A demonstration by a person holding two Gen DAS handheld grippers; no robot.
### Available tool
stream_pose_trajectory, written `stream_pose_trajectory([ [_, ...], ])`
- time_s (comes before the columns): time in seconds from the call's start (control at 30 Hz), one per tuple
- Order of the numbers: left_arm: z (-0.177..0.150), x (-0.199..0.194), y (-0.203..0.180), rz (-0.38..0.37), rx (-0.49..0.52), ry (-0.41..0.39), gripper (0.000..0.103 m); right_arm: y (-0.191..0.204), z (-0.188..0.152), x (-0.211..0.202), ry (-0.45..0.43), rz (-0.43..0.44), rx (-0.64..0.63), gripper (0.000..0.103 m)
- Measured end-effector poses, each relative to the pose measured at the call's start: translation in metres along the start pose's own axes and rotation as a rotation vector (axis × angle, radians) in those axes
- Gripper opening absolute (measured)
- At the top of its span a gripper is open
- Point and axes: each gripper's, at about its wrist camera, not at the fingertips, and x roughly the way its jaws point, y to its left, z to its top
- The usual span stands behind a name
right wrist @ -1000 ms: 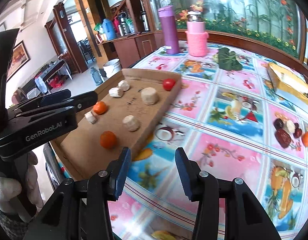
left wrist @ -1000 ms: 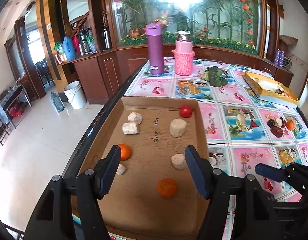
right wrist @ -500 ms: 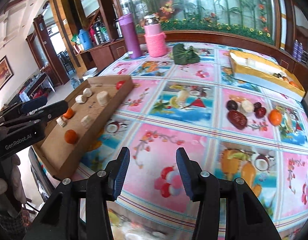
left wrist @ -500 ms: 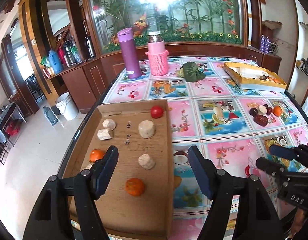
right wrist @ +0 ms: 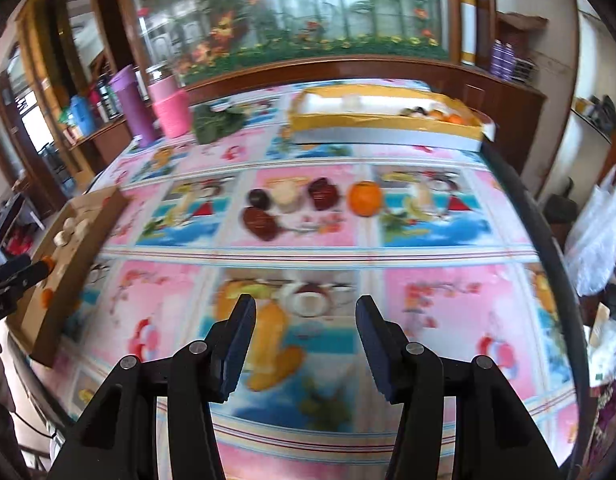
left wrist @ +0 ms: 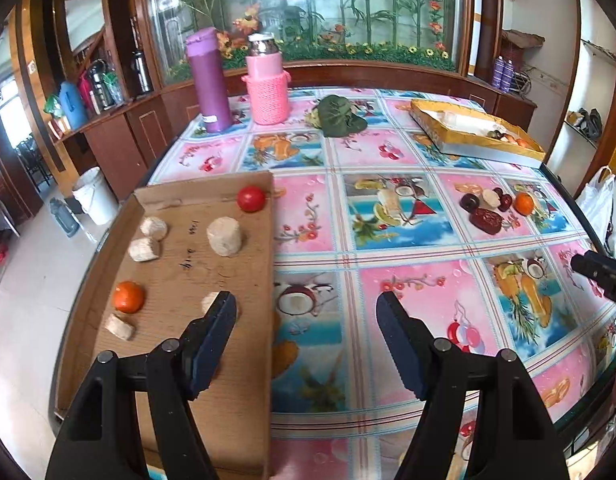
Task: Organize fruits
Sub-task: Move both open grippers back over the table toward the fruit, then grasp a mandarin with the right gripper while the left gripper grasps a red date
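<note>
While both gape empty, left claw (left wrist: 306, 312) and right claw (right wrist: 304, 316) hover.

Both wrist cams sit low over the near edge of the table (left wrist: 408, 248) facing the far glass cabinet, left one nearer the cardboard tray (left wrist: 252, 264), right one nearer the yellow box (right wrist: 388, 128), and both catch the loose fruit cluster (right wrist: 308, 204) mid-table.
</note>
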Motion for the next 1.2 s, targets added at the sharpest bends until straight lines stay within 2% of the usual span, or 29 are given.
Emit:
stream_pose_trajectory([
  [0.13,0.006,0.009,-0.015,-0.035,0.019,0.018,0.072,-0.024,0.005,-0.001,-0.001,-0.047,0.024,0.056],
  [0.27,0.023,0.02,-0.041,-0.112,0.041,0.025,0.072,-0.036,0.02,0.007,-0.006,-0.068,0.033,0.056],
  [0.4,0.039,0.04,-0.076,-0.199,0.079,0.05,0.072,-0.047,0.049,0.027,-0.015,-0.033,0.091,0.056],
  [0.57,0.052,0.074,-0.121,-0.262,0.136,0.072,0.072,-0.058,0.076,0.066,-0.007,0.007,0.177,0.055],
  [0.87,0.07,0.126,-0.168,-0.309,0.165,0.107,0.072,-0.061,0.079,0.105,0.008,0.035,0.203,0.055],
  [1.07,0.069,0.139,-0.189,-0.326,0.2,0.112,0.071,-0.063,0.075,0.111,0.009,0.057,0.205,0.055],
  [1.1,0.068,0.14,-0.191,-0.328,0.205,0.114,0.071,-0.063,0.074,0.111,0.007,0.06,0.205,0.055],
  [1.13,0.066,0.141,-0.193,-0.331,0.211,0.114,0.062,-0.063,0.074,0.111,0.003,0.06,0.203,0.054],
  [1.17,0.064,0.14,-0.196,-0.313,0.223,0.099,0.059,-0.063,0.074,0.111,0.001,0.053,0.2,0.049],
  [1.2,0.063,0.139,-0.198,-0.301,0.238,0.089,0.044,-0.063,0.073,0.111,0.001,0.048,0.196,0.044],
])
